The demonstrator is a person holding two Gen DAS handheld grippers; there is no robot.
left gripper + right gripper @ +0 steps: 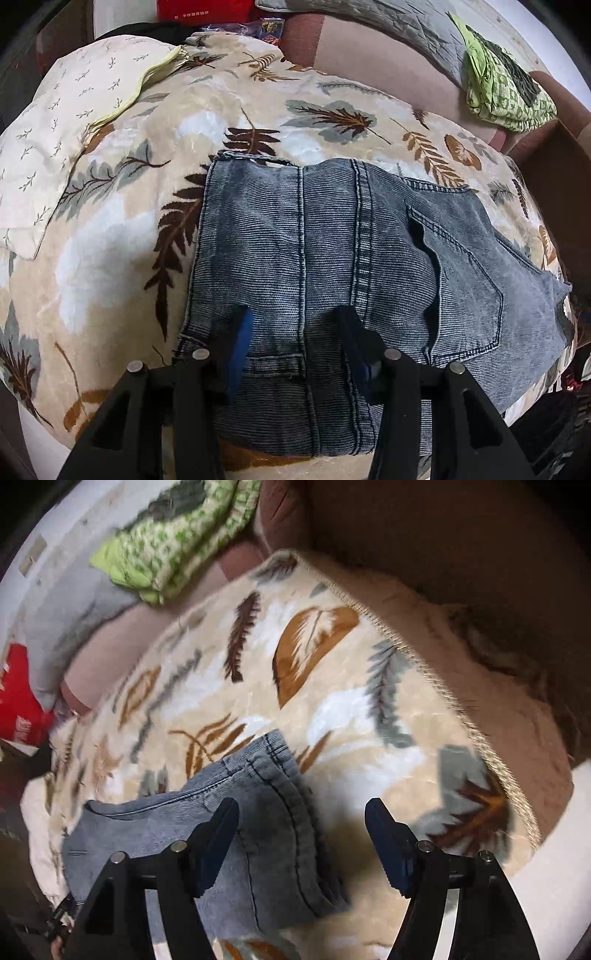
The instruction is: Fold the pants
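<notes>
Fingers of the left gripper (293,343) sit part-way apart right down on the folded jeans (332,258), a blue pad (240,354) showing on the near-side finger, with a band of denim and a long seam lying between the two; whether the pads actually press that fabric, I cannot tell. Beyond those fingers the jeans spread flat on the leaf-print blanket (129,221), back pocket (465,280) off to the right. Further out on the left lies a pale pillow (55,129), and far ahead to the right a green patterned cloth (506,92).

Over to the right gripper (303,808): its fingers stand wide apart, nothing clamped. One dark finger (218,834) hangs over the jeans' hemmed edge (280,812), the other over bare blanket (332,664), just off the denim. This view is blurred. Ahead of these fingers and to the left rests the same green cloth (177,535), with something red (18,701) at the far left edge.
</notes>
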